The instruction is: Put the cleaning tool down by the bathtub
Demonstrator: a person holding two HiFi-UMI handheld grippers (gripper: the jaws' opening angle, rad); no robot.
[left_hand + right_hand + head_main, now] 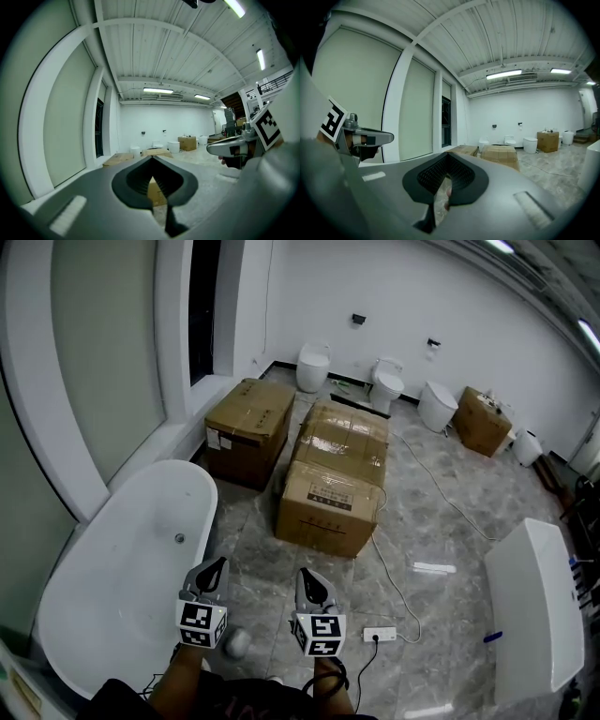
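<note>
The white bathtub (70, 615) fills the lower left of the head view. A small round pale object (237, 643), which may be the cleaning tool, lies on the marble floor beside the tub's near end, just right of my left hand. My left gripper (217, 568) is held above the tub's edge with its jaws together and nothing between them. My right gripper (309, 579) is level with it, a little to the right, also shut and empty. In the left gripper view the jaws of that gripper (157, 192) meet; in the right gripper view the right gripper (443, 192) shows the same.
Two stacked cardboard boxes (330, 484) and a third box (248, 423) stand ahead. Toilets (385, 385) line the far wall. A power strip (380, 634) and its cable (394, 577) lie on the floor at my right. A white fixture (530, 606) stands far right.
</note>
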